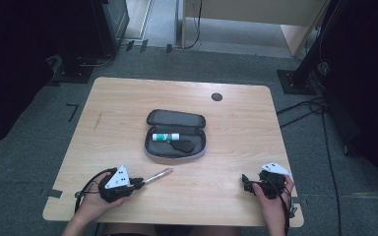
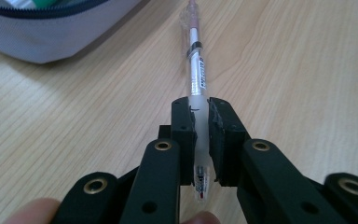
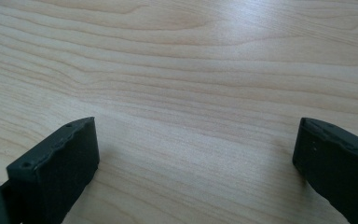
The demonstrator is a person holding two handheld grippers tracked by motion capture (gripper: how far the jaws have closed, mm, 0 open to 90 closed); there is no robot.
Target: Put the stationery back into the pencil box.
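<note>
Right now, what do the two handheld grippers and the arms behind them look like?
The left gripper and right gripper are matte black, blocky two-jaw tools, each topped by a pale grey three-cornered plate with dark dots. Thin black cables loop from both. In the left gripper view, brass-coloured rivets mark the black linkage bars, and the pads have ridged faces. The forearms are bare, with no sleeves in sight.

The pale, smooth wood-grain counter (image 2: 307,70) carries a clear glossy plastic pen (image 2: 198,74), a grey woven-cloth case (image 2: 42,37) and matt black hand-held gripper (image 2: 200,135) pads.
</note>
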